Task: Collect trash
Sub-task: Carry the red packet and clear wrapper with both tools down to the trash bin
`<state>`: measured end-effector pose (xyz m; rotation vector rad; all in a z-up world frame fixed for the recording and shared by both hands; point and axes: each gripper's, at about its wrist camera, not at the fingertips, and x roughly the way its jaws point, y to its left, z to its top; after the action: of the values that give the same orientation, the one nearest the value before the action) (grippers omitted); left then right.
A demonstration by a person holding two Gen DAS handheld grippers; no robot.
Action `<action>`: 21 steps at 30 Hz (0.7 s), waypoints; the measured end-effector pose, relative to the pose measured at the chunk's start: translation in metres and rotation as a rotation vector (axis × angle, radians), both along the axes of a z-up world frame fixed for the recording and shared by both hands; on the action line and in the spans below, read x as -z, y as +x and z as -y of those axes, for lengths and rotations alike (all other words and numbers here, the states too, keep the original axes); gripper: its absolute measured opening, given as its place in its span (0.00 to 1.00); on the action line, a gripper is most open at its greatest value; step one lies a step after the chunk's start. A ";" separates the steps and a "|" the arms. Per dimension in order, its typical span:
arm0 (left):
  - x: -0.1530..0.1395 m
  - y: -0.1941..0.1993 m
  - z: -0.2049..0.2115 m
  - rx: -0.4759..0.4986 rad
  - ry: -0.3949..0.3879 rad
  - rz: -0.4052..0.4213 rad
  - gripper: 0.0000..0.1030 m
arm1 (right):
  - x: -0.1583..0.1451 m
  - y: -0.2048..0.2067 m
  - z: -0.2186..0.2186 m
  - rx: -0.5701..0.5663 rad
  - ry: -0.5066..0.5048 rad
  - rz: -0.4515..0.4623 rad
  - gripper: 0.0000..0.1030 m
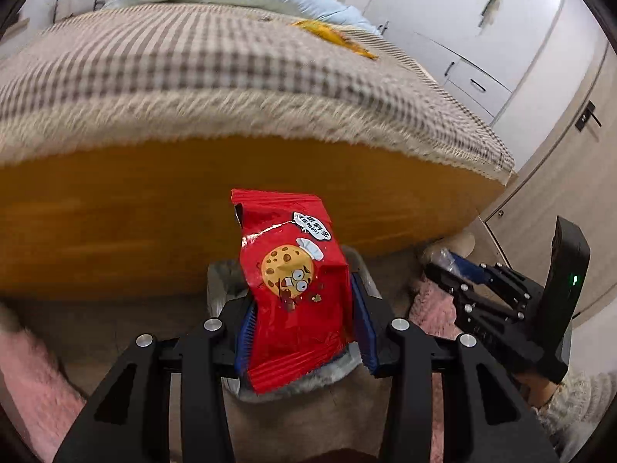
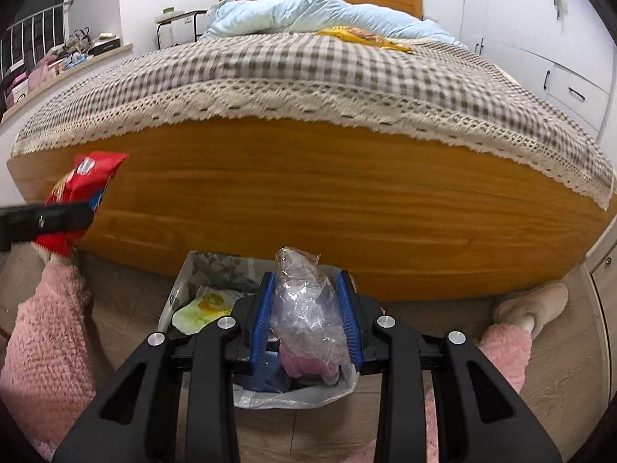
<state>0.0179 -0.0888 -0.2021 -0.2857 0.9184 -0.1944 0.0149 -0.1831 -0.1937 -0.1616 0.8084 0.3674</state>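
Observation:
In the left wrist view my left gripper (image 1: 304, 308) is shut on a red cookie wrapper (image 1: 293, 281), which stands upright between the blue pads. Under it is a lined trash bin (image 1: 219, 274). My right gripper (image 2: 304, 289) is shut on a crumpled clear plastic wrapper (image 2: 304, 305) directly above the same bin (image 2: 293, 395), which holds several bits of trash. The right gripper (image 1: 455, 266) also shows at the right of the left wrist view. The red wrapper (image 2: 85, 177) appears at the left edge of the right wrist view. A yellow wrapper (image 2: 362, 36) lies on the bed's far side.
A wooden footboard (image 2: 327, 208) rises just behind the bin, with a checked, lace-edged cover (image 2: 270, 77) and a light blue duvet (image 2: 308, 11) on the bed. A person's pink fleece legs (image 2: 46, 328) and a beige slipper (image 2: 536, 305) flank the bin. White wardrobes (image 2: 540, 19) stand at right.

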 end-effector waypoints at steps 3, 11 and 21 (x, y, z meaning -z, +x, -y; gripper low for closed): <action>0.006 -0.005 -0.005 -0.017 -0.018 -0.021 0.39 | -0.002 0.000 -0.005 -0.019 0.000 -0.001 0.32; 0.006 -0.007 -0.006 0.013 -0.034 -0.077 0.39 | -0.006 -0.003 -0.020 -0.064 -0.003 0.001 0.32; 0.016 -0.008 0.002 0.043 -0.010 -0.113 0.39 | 0.011 -0.004 -0.036 -0.127 -0.025 -0.052 0.32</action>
<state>0.0097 -0.0912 -0.2178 -0.2889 1.0363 -0.2239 0.0113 -0.1475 -0.2042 -0.2278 0.8569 0.4825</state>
